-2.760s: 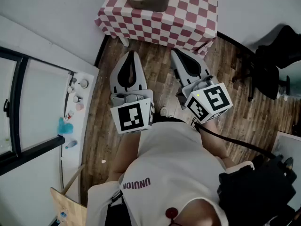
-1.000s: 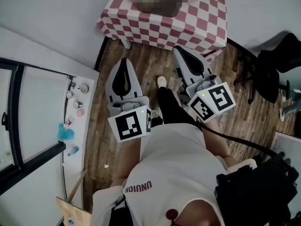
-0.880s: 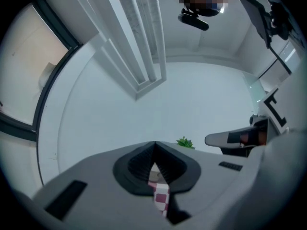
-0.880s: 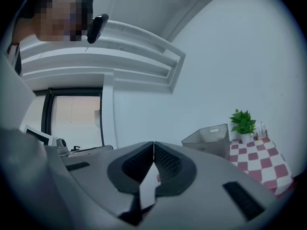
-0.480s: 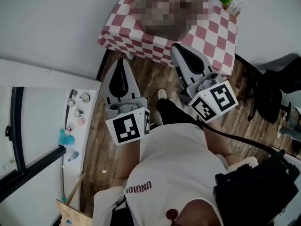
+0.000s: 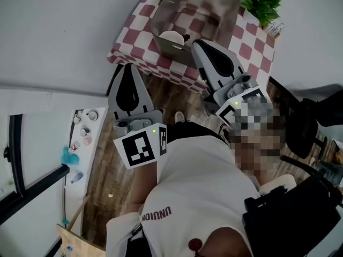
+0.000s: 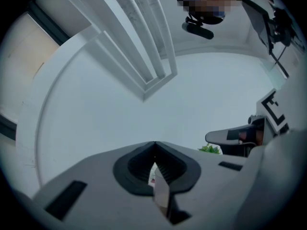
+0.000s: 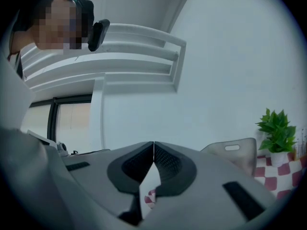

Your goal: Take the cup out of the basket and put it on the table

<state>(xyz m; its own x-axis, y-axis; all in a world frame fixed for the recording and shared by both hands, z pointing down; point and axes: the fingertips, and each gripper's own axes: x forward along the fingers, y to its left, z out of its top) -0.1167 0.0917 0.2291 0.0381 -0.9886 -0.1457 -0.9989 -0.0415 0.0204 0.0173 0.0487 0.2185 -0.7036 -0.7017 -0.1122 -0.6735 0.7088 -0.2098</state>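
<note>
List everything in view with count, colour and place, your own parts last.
table: one, red-and-white checked cloth, top of head view
basket: one, grey, on the table
cup: one, pale, inside the basket by its near wall
plant: one, green, table's right corner
small bottles: several, mixed colours, white ledge at left
chair: one, black, right edge
bag: one, black, bottom right
floor: brown wood, underfoot
left claw: grey, shut, empty, short of the table
right claw: grey, shut, empty, tip before the basket
</note>
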